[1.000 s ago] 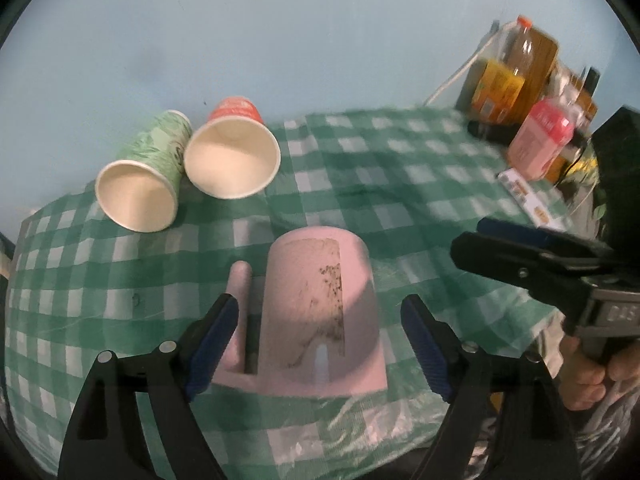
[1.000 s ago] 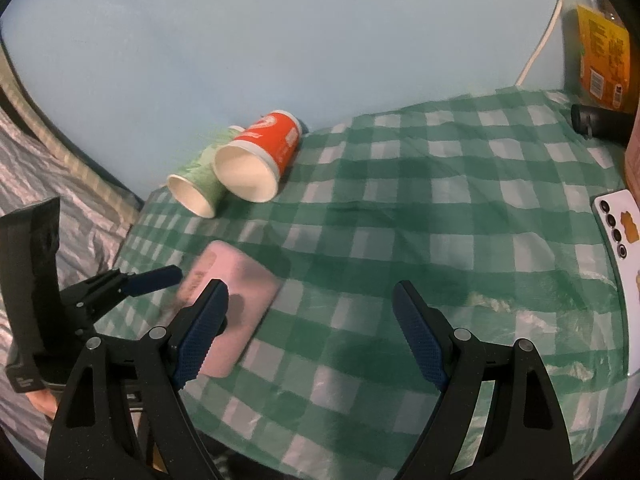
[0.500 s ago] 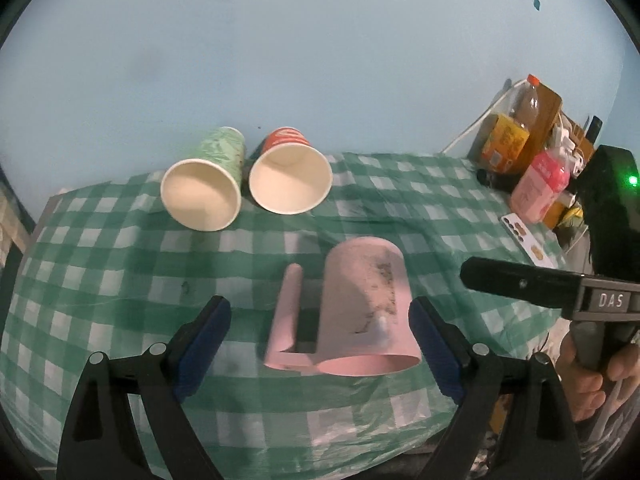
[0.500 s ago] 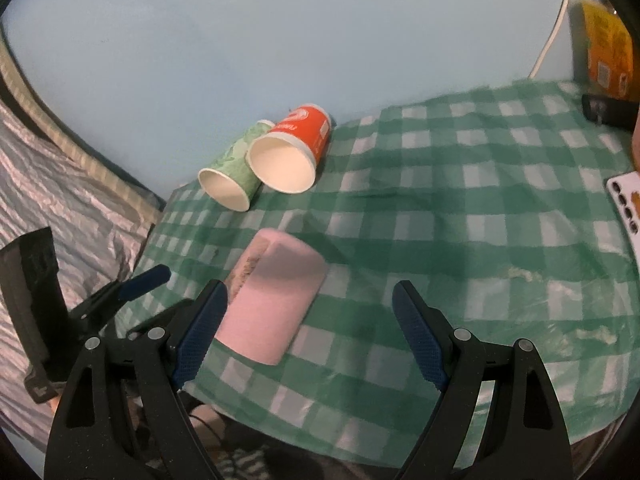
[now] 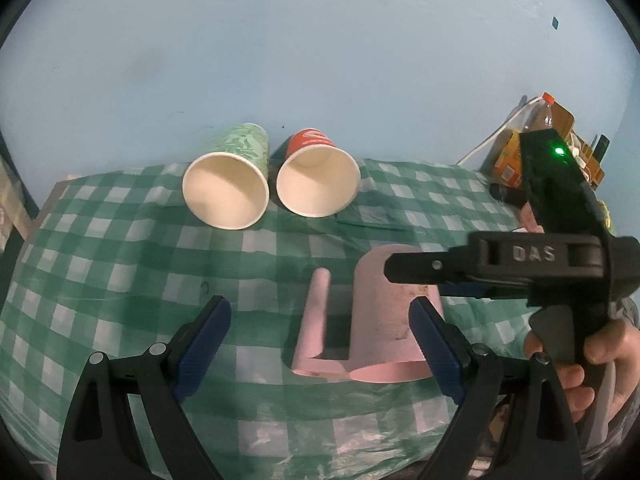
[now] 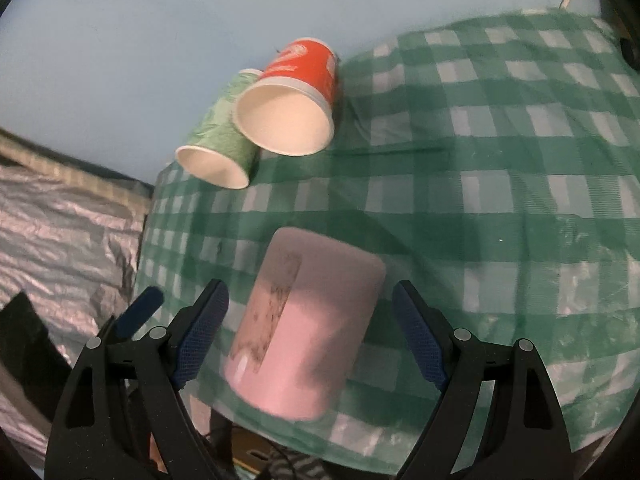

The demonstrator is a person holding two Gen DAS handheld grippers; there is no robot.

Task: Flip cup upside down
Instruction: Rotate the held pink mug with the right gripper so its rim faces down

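Observation:
A pink mug [image 5: 380, 320] lies on its side near the front edge of the green checked tablecloth [image 5: 120, 272], base toward the wall, handle [image 5: 314, 320] on its left. It also shows in the right wrist view [image 6: 308, 328]. My left gripper [image 5: 320, 344] is open and empty, with the mug's handle between its fingers and the mug body by the right finger. My right gripper [image 6: 308, 332] is open, its fingers on either side of the mug body without touching. It shows from the side in the left wrist view [image 5: 500, 268], above the mug.
A green paper cup [image 5: 228, 184] and a red paper cup [image 5: 316, 180] lie on their sides by the blue wall, mouths toward me. Bottles and boxes [image 5: 536, 144] crowd the far right. A silver sheet [image 6: 60, 232] hangs left of the table.
My right gripper has swung in over the mug, which now sits between its fingers. My left gripper has drawn back and shifted left, so the mug sits toward its right finger.

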